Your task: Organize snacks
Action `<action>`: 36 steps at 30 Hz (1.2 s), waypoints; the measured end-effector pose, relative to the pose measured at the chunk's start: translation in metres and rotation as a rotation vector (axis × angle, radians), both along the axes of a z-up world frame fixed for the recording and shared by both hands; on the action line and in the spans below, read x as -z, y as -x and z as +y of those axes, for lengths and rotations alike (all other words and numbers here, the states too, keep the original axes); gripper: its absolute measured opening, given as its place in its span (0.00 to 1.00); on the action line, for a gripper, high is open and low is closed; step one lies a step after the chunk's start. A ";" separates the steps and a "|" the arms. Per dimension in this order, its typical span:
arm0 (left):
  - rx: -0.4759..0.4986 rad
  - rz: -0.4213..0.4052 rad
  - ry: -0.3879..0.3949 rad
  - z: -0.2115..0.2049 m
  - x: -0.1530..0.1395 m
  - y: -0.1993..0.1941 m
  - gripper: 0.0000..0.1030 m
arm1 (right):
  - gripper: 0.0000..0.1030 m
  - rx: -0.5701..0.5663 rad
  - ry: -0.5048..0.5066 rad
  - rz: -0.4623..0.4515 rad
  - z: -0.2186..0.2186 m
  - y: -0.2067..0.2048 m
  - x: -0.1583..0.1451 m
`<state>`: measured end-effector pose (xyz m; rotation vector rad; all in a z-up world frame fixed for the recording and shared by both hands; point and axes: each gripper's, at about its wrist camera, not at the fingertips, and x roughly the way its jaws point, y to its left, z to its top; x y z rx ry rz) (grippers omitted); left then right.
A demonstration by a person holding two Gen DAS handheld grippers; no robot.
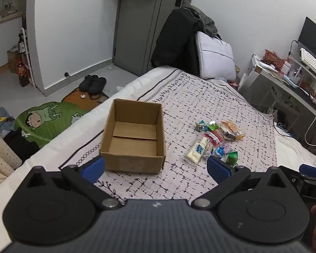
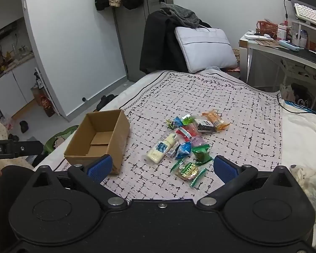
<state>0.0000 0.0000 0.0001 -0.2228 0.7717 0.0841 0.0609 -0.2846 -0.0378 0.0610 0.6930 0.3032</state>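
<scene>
Box [image 1: 134,135] on the bed [image 1: 200,105] stands empty before us; snacks [image 2: 185,141] lie scattered just right of it. Our left gripper [image 1: 155,166] and right gripper [image 2: 162,165] hover wide open, holding nothing.

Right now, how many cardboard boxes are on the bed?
1. The cardboard box sits open and empty on the patterned blanket, left of the pile of snacks. Nothing hides a second.

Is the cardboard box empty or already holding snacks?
Empty: the box shows only its bare bottom flaps; the snacks lie beside it.
</scene>
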 end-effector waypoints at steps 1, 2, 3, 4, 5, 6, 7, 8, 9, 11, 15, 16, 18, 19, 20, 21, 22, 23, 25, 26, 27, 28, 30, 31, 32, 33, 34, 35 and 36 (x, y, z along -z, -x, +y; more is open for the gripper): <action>0.005 0.000 0.001 0.000 0.000 0.000 0.99 | 1.00 0.001 0.005 0.000 0.001 0.000 0.000; 0.010 -0.002 0.000 -0.001 -0.001 0.000 0.99 | 1.00 0.002 0.006 -0.001 0.001 -0.001 -0.001; 0.013 -0.004 -0.003 -0.001 -0.001 0.000 0.99 | 1.00 0.001 0.005 -0.001 0.001 -0.001 -0.001; 0.015 -0.007 -0.013 -0.003 -0.001 0.001 0.99 | 1.00 0.002 -0.001 0.000 -0.005 -0.001 0.001; 0.017 -0.022 -0.037 -0.008 0.003 0.003 0.99 | 1.00 0.001 -0.004 -0.001 -0.007 -0.001 0.001; 0.024 -0.027 -0.044 -0.011 0.003 0.005 0.99 | 1.00 0.003 0.000 -0.003 -0.005 0.001 0.003; 0.032 -0.020 -0.024 -0.009 0.001 0.002 0.99 | 1.00 0.004 0.001 -0.006 -0.005 0.002 0.004; 0.044 -0.027 -0.028 -0.013 0.001 0.003 0.99 | 1.00 0.004 0.005 -0.008 -0.007 0.002 0.004; 0.050 -0.022 -0.038 -0.021 0.002 0.000 0.99 | 1.00 0.009 0.011 -0.006 -0.006 0.001 0.007; 0.049 -0.029 -0.011 -0.019 0.002 0.004 0.99 | 1.00 0.026 0.022 -0.005 -0.005 0.002 0.011; 0.057 -0.045 -0.019 -0.021 0.002 0.008 0.99 | 1.00 0.031 0.025 0.002 -0.007 0.005 0.012; 0.060 -0.046 -0.020 -0.022 0.003 0.008 0.99 | 1.00 0.032 0.025 0.001 -0.008 0.006 0.012; 0.064 -0.044 -0.014 -0.022 0.002 0.010 0.99 | 1.00 0.037 0.023 0.002 -0.008 0.007 0.010; 0.067 -0.041 -0.009 -0.021 0.001 0.009 0.99 | 1.00 0.038 0.021 0.001 -0.008 0.007 0.010; 0.069 -0.040 -0.005 -0.021 0.001 0.010 0.99 | 1.00 0.039 0.020 0.000 -0.008 0.008 0.010; 0.068 -0.039 -0.005 -0.022 0.001 0.010 0.99 | 1.00 0.040 0.022 -0.001 -0.008 0.008 0.010; 0.066 -0.039 -0.005 -0.022 0.001 0.012 0.99 | 1.00 0.042 0.023 -0.002 -0.008 0.009 0.009; 0.065 -0.040 -0.004 -0.022 0.000 0.012 0.99 | 1.00 0.042 0.025 -0.003 -0.009 0.009 0.009; 0.064 -0.047 0.001 -0.021 0.001 0.015 0.99 | 1.00 0.042 0.027 -0.005 -0.009 0.011 0.008; 0.063 -0.049 0.003 -0.020 0.000 0.016 0.99 | 1.00 0.043 0.028 -0.006 -0.010 0.012 0.008; 0.060 -0.050 0.003 -0.020 0.000 0.017 0.99 | 1.00 0.046 0.029 -0.005 -0.010 0.012 0.007; 0.058 -0.050 0.005 -0.019 0.000 0.017 0.99 | 1.00 0.048 0.029 -0.004 -0.010 0.013 0.007; 0.057 -0.049 0.006 -0.019 0.000 0.018 0.99 | 1.00 0.053 0.025 -0.004 -0.012 0.015 0.008; 0.058 -0.049 0.005 -0.019 0.000 0.018 0.99 | 1.00 0.055 0.023 -0.003 -0.013 0.015 0.008; 0.059 -0.049 0.002 -0.019 0.000 0.018 0.99 | 1.00 0.057 0.022 -0.003 -0.013 0.016 0.007; 0.059 -0.051 0.000 -0.020 0.000 0.020 0.99 | 1.00 0.057 0.022 -0.003 -0.013 0.017 0.007; 0.060 -0.054 -0.002 -0.020 -0.001 0.020 0.99 | 1.00 0.057 0.022 -0.004 -0.013 0.018 0.007; 0.061 -0.056 -0.004 -0.020 -0.001 0.021 0.99 | 1.00 0.056 0.022 -0.005 -0.013 0.018 0.006; 0.060 -0.058 -0.003 -0.020 -0.002 0.023 0.99 | 1.00 0.055 0.022 -0.005 -0.014 0.018 0.005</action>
